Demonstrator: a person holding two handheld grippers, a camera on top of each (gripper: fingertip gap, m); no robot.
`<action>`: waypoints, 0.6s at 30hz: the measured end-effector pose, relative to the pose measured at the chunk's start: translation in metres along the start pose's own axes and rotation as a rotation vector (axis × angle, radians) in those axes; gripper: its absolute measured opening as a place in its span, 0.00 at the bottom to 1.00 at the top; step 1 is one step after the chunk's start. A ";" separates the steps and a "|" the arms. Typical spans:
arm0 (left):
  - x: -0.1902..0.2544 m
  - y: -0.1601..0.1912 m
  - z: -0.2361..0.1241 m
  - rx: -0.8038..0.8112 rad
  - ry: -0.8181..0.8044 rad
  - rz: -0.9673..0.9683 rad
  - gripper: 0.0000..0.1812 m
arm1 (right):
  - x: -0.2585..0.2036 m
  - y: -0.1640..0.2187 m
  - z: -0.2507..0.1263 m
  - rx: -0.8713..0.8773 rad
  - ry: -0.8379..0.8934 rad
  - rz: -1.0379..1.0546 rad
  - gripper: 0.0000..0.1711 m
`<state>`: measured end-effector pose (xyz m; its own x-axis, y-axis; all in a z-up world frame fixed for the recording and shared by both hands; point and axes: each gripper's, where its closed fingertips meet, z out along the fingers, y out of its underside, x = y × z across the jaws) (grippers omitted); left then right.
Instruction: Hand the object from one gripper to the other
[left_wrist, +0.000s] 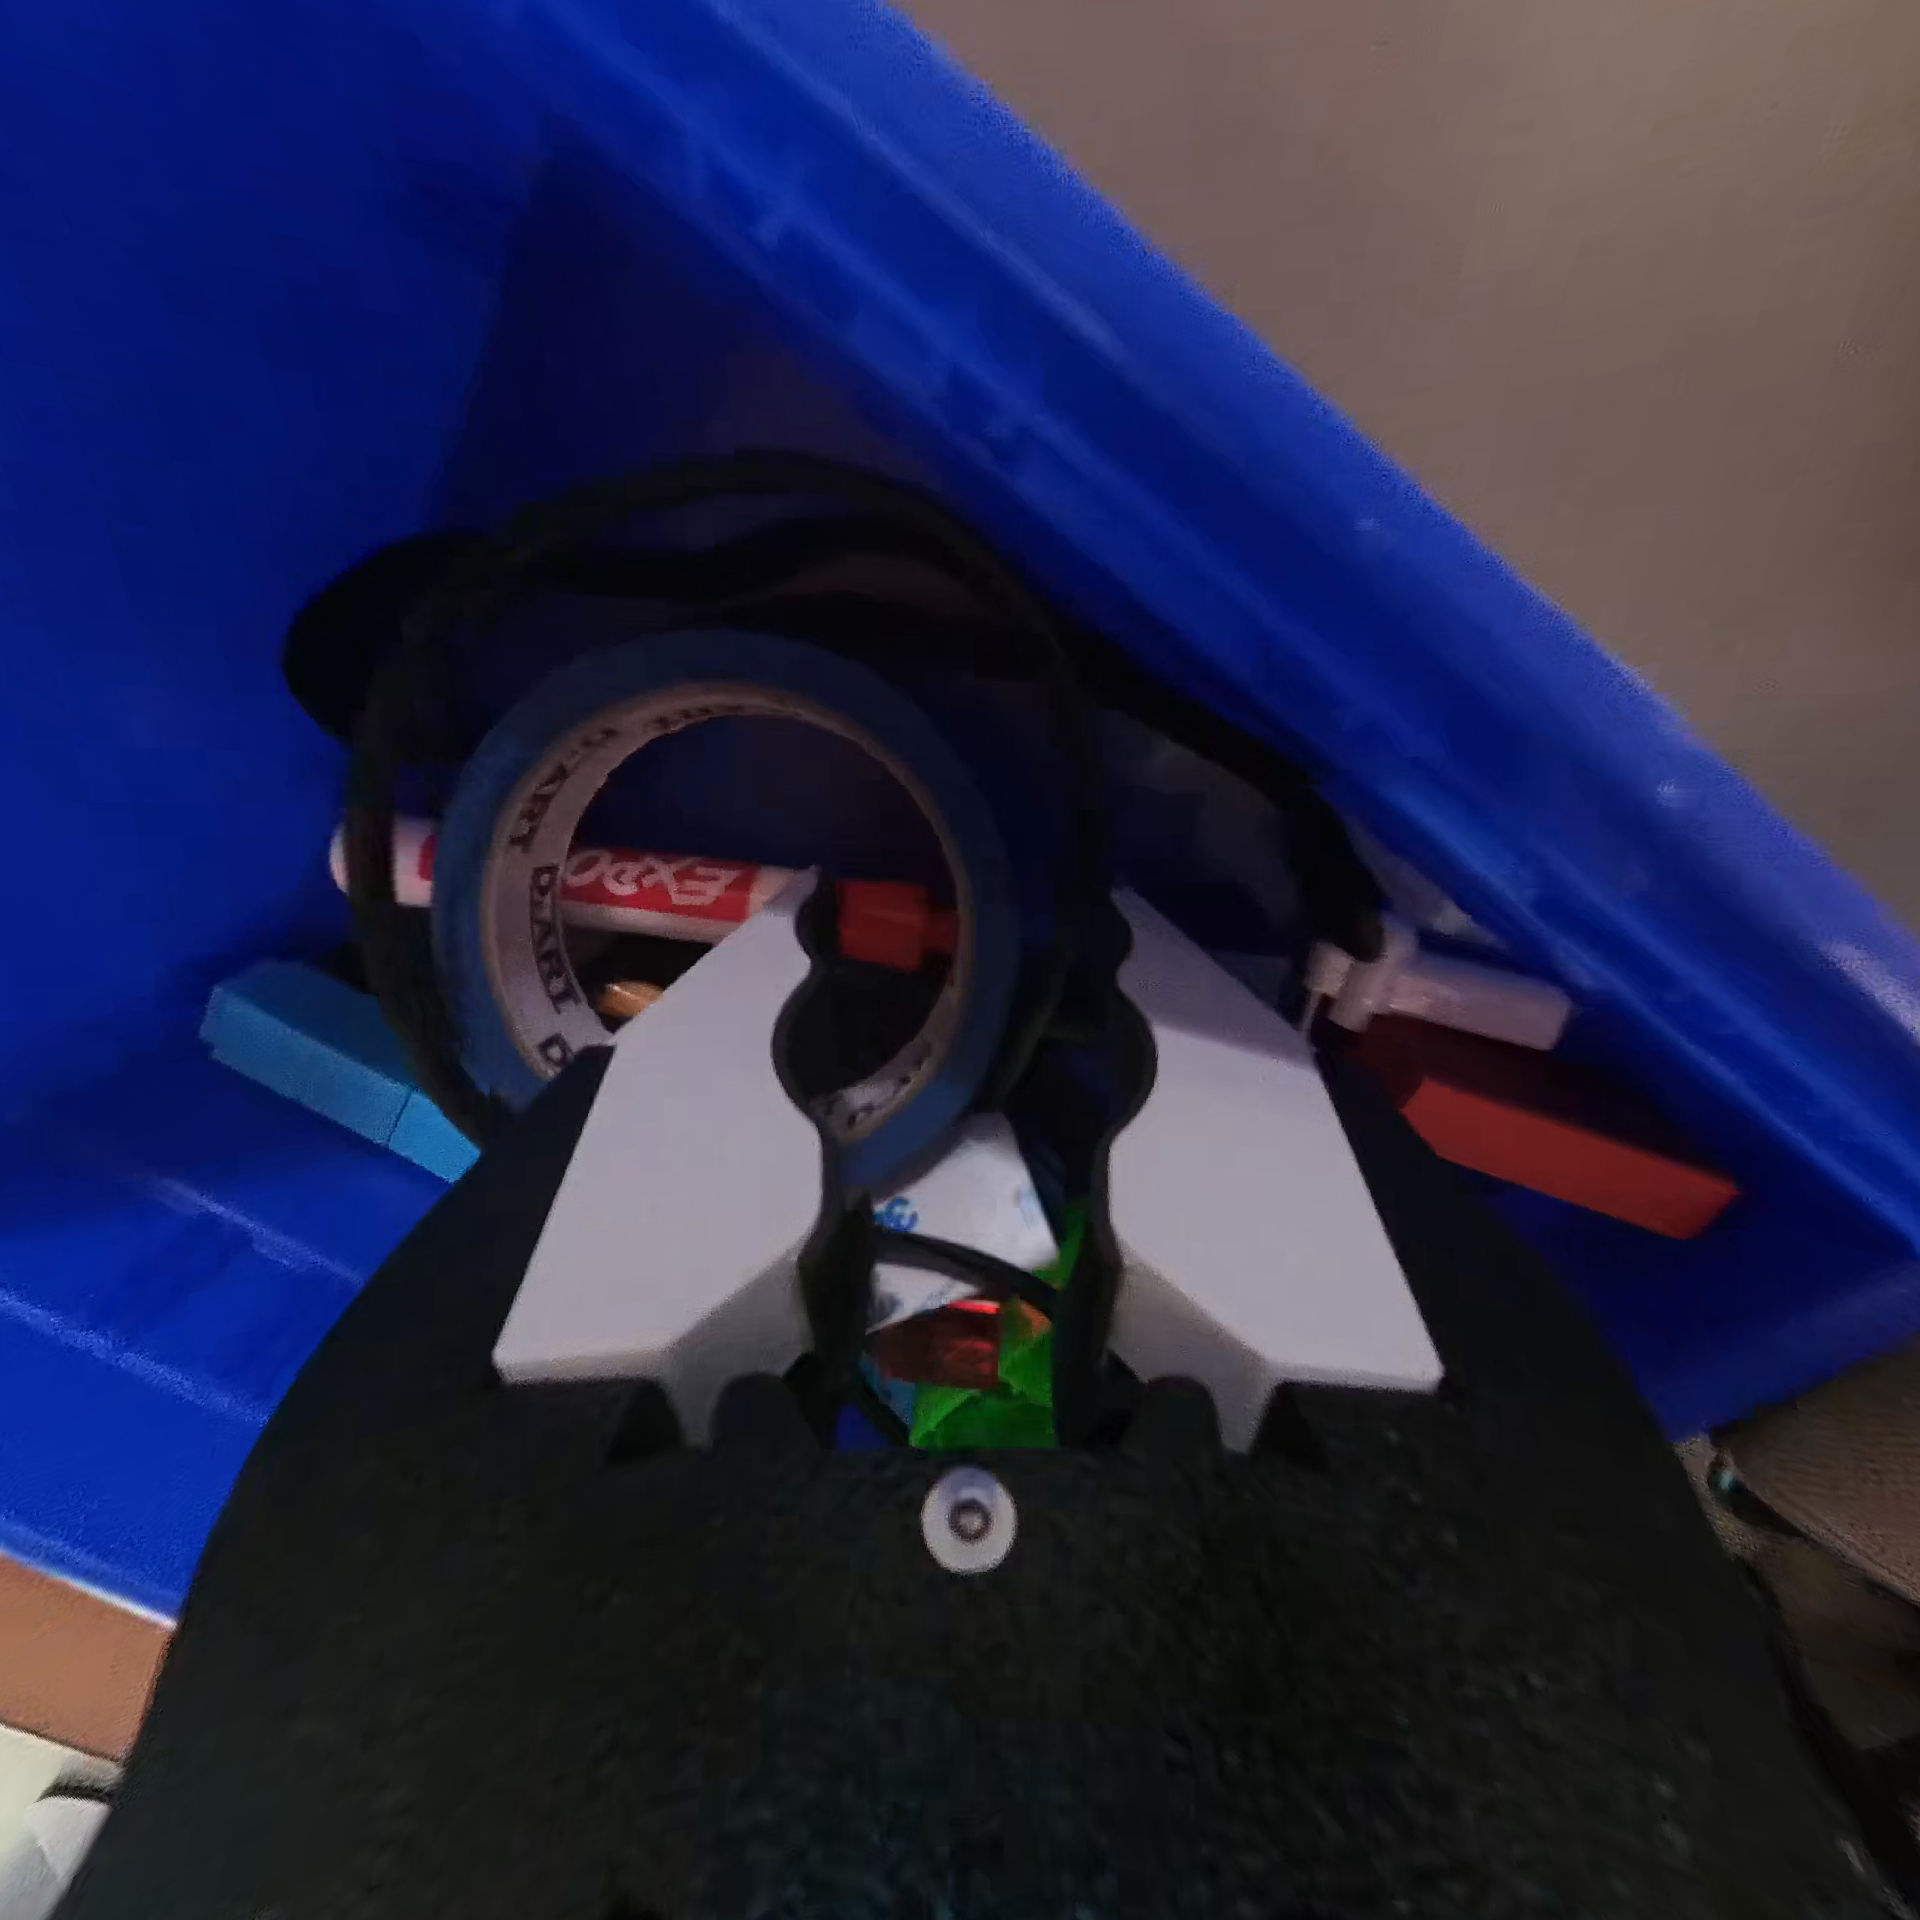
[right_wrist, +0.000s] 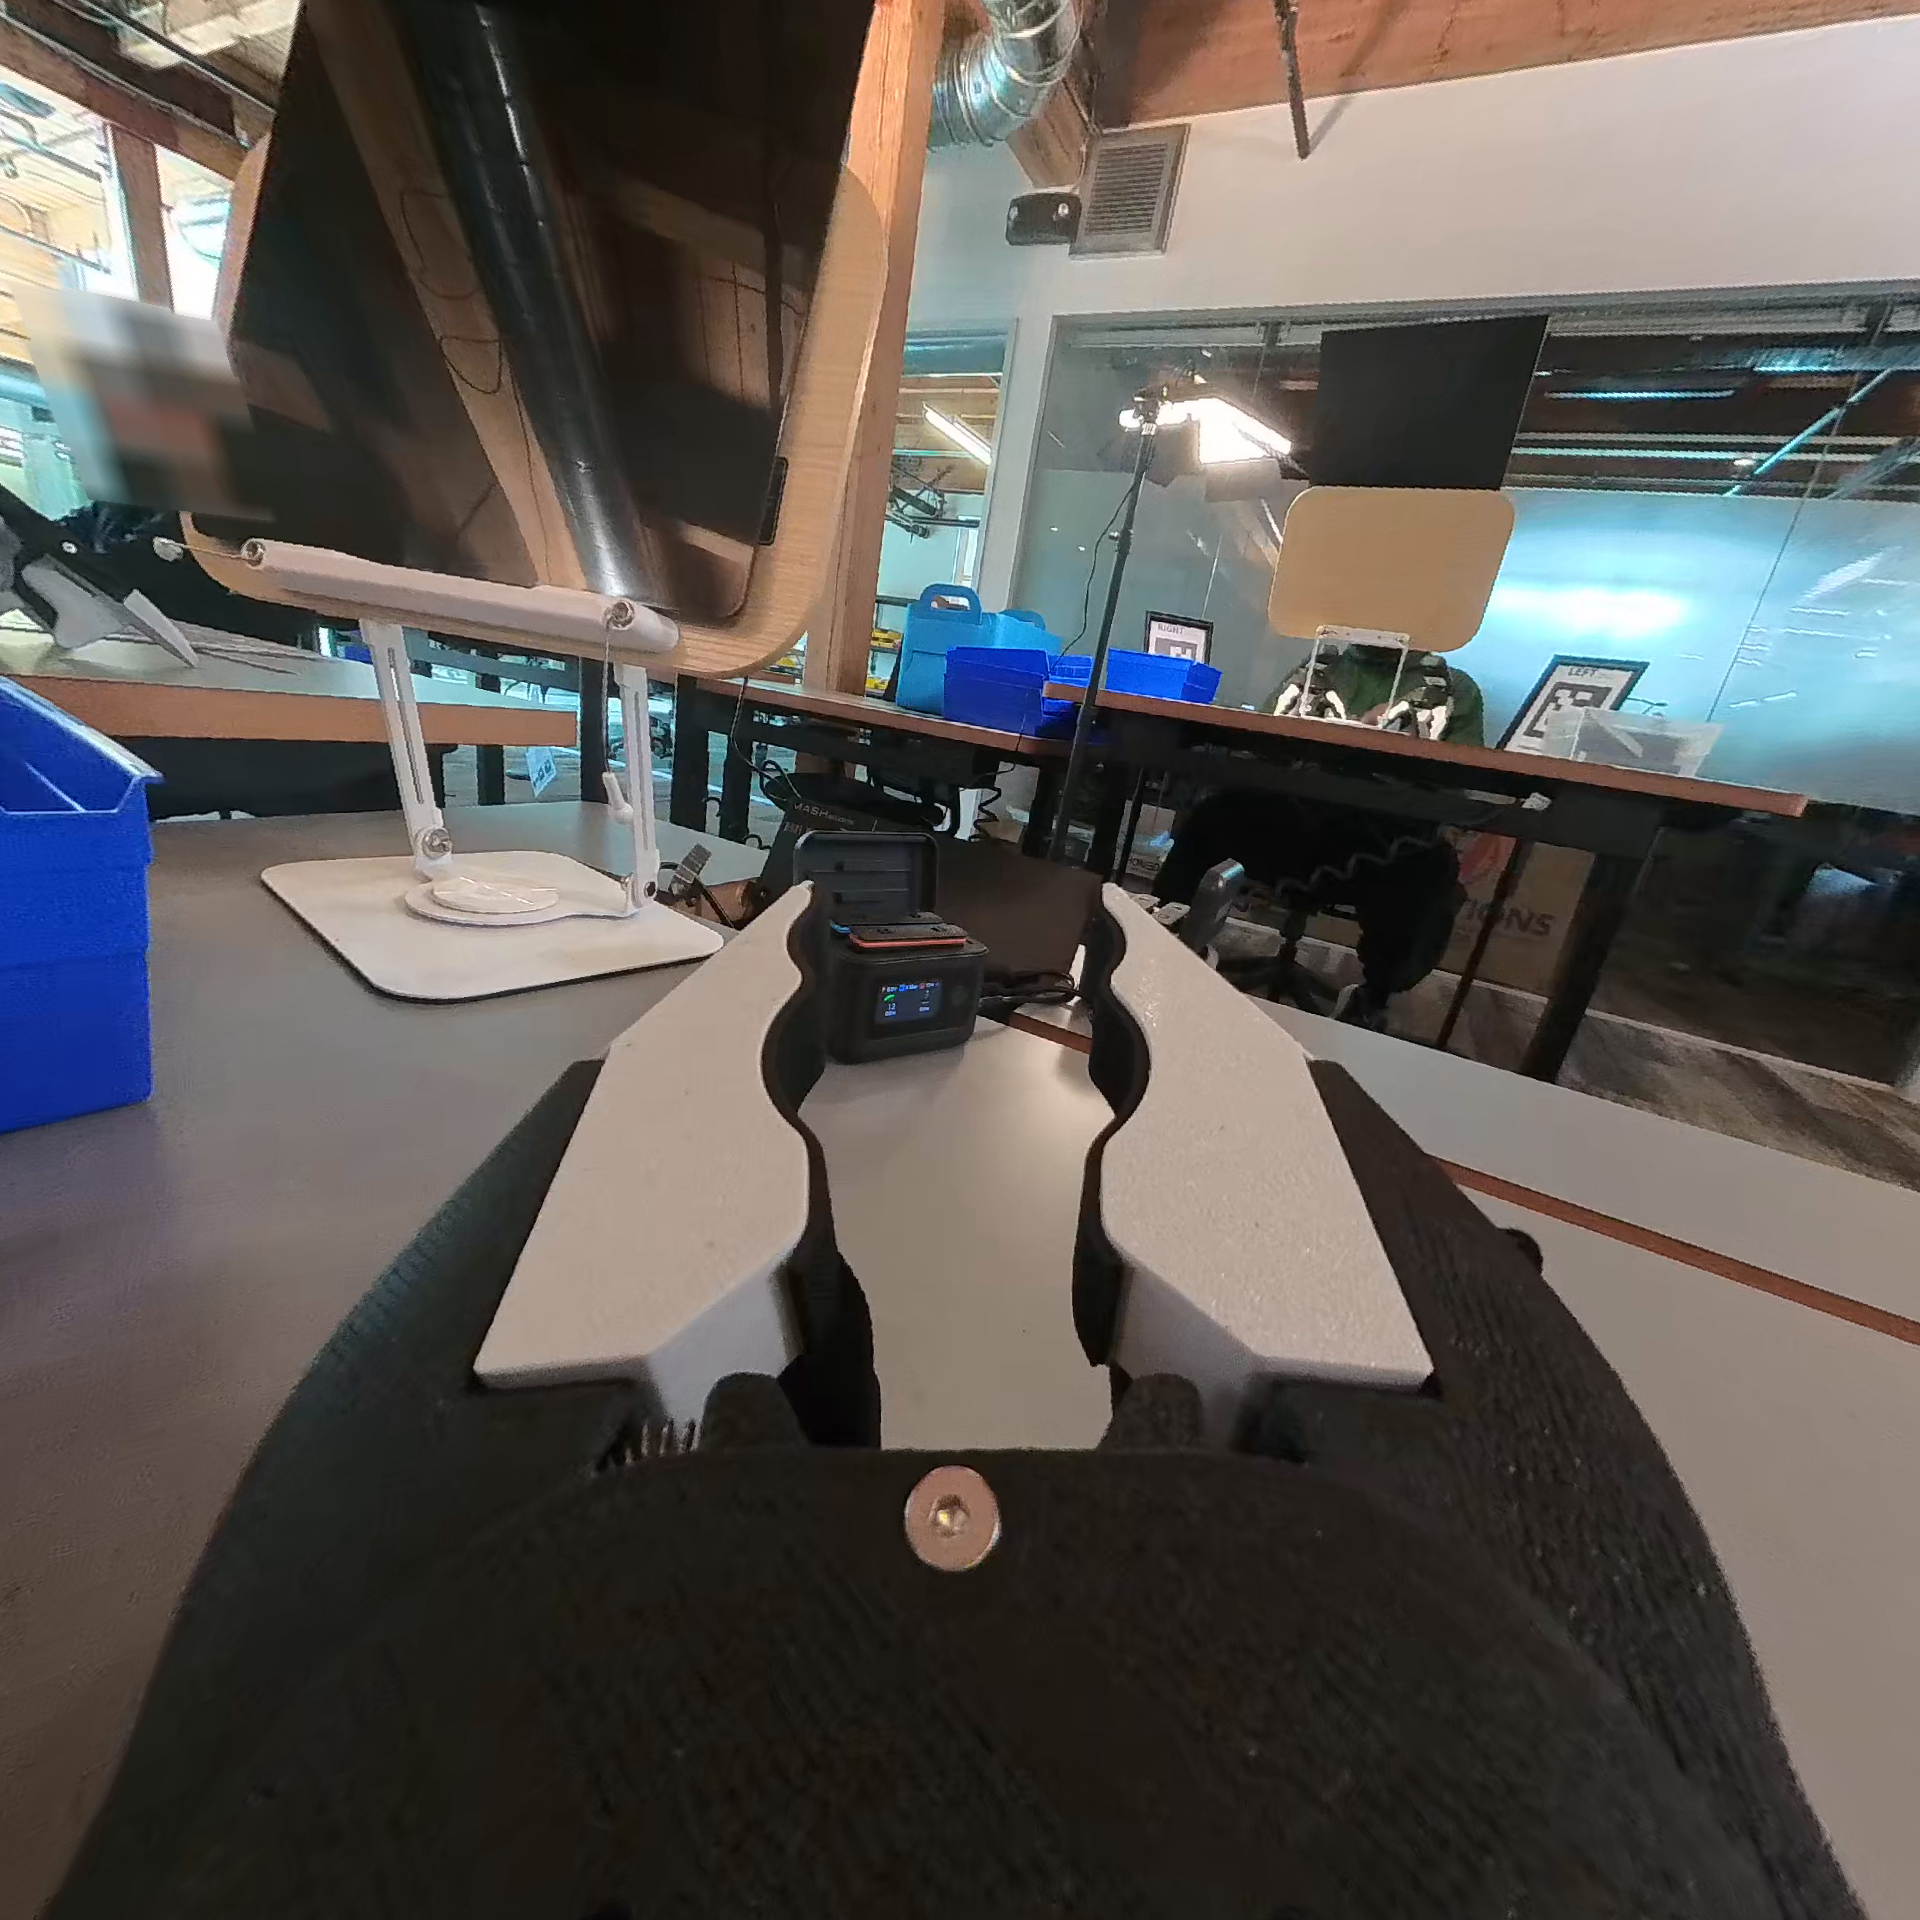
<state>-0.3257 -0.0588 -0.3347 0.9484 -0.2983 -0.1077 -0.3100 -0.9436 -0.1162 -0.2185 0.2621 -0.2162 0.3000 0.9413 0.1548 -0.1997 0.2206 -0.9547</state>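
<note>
Tape roll (left_wrist: 717, 894) upright in blue bin (left_wrist: 312, 416), rim between parted left gripper (left_wrist: 961, 914) fingers; right gripper (right_wrist: 956, 904) wide apart, empty, over table (right_wrist: 260, 1143).

In my left view, bin (left_wrist: 312, 312) count: 1 tape roll (left_wrist: 717, 894), 1 marker (left_wrist: 665, 883), 1 cable coil (left_wrist: 727, 540), 2 blue blocks (left_wrist: 312, 1049), 1 red block (left_wrist: 1548, 1143), 1 white clip (left_wrist: 1434, 987), 1 green scrap (left_wrist: 977, 1403). Right view, table (right_wrist: 312, 1195): 1 bin at left edge (right_wrist: 73, 914), 1 stand w/ 1 tablet (right_wrist: 540, 291), 1 small black device w/ screen (right_wrist: 904, 987). Far tables: approx 3 more blue bins (right_wrist: 997, 675), 2 framed tags (right_wrist: 1579, 707).
</note>
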 end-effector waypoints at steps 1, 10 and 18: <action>-0.001 0.000 0.003 -0.001 0.007 -0.009 0.24 | 0.000 0.000 0.000 0.000 0.000 0.002 0.28; 0.016 -0.005 -0.041 0.209 0.296 -0.248 0.08 | -0.001 0.000 0.000 -0.005 -0.007 -0.005 0.27; -0.002 -0.021 -0.146 0.765 0.413 -0.481 0.08 | -0.004 0.000 0.001 -0.008 -0.013 -0.020 0.26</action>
<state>-0.3116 -0.0589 -0.1878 0.8883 -0.0721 0.4536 0.2919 -0.6738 -0.6788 -0.2202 0.2590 -0.2168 0.2920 0.9398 0.1772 -0.1862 0.2376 -0.9533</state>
